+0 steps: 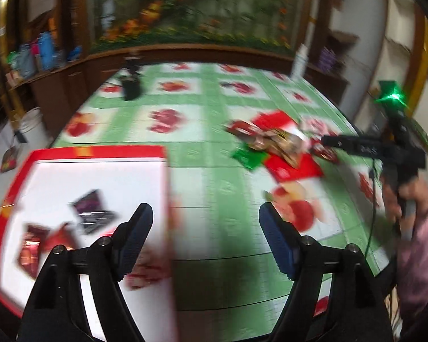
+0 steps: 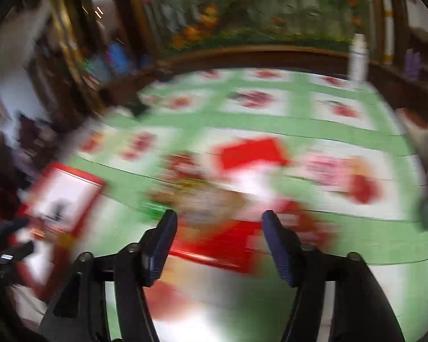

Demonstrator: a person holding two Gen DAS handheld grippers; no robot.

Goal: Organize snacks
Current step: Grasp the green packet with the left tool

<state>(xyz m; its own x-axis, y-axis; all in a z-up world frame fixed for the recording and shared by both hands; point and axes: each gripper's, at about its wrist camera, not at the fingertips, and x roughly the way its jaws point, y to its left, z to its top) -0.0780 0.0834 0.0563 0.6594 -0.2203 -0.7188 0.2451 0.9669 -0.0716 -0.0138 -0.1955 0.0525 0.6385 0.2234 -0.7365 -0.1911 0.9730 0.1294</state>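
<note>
A pile of snack packets (image 1: 274, 145), red, green and brown, lies on the green floral tablecloth; it also shows blurred in the right wrist view (image 2: 214, 199). A white box with a red rim (image 1: 100, 154) at the left holds a dark purple packet (image 1: 92, 211) and red packets (image 1: 34, 245). My left gripper (image 1: 205, 216) is open and empty, over the box's right edge. My right gripper (image 2: 219, 222) is open and empty just above the pile; it also shows from the left wrist view (image 1: 328, 141).
A black object (image 1: 131, 85) stands at the table's far left. A white bottle (image 2: 358, 57) stands at the far right edge. Wooden cabinets and a flower mural lie beyond. The box (image 2: 65, 188) is left of the right gripper.
</note>
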